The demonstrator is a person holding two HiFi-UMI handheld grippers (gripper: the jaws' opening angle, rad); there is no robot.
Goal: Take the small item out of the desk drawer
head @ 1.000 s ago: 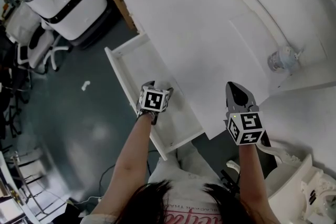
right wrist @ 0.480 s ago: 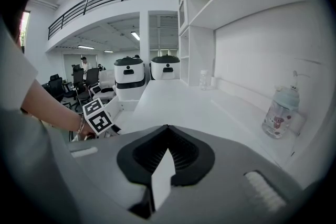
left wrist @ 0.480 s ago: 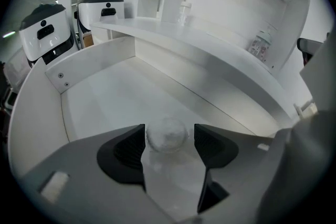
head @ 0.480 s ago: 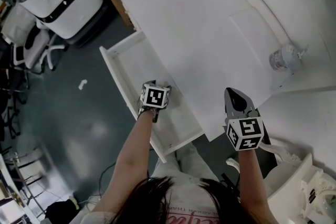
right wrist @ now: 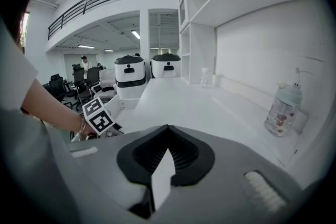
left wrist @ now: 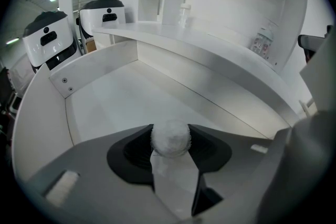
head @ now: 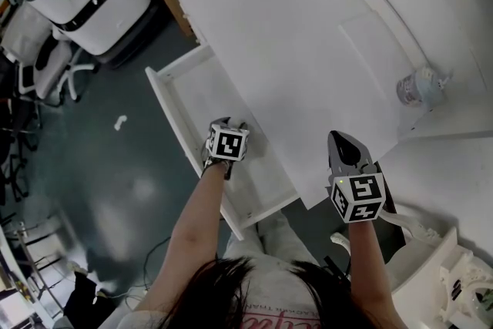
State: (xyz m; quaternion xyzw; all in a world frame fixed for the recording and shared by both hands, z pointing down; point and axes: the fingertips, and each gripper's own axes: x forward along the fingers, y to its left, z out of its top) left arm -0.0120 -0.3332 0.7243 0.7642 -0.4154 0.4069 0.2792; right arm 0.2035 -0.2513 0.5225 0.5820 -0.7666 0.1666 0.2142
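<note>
Left gripper view shows the change that matters: the jaws of the left gripper [left wrist: 170, 136] have just been closing, and they now pinch the small white ball [left wrist: 170, 140] at their tips, one dark pad against each flank of it. The ball looks fuzzy and soft, so I judge it will give a little under the pads and not skid out. It is down inside the open drawer [head: 202, 92], low over the drawer's pale floor and near the end of the drawer closest to the person, with the drawer's side walls rising around it.

That closing means the grasp itself looks made, and what is left of the task is the lift: the ball has to be raised above the drawer's walls and brought out. It is not yet out, since in the head view the left gripper reaches down into the drawer just beside the desk top [head: 293, 50] that overhangs the drawer's inner side. The lift should go straight up first, because that overhang is close.

Beyond the drawer, the right gripper [right wrist: 167, 131] has its jaws pressed together on nothing; it hangs over the corner of the desk top, well apart from the drawer's inside, taking no part. A small bottle [head: 420, 87] stands on the desk top, far from the drawer
</note>
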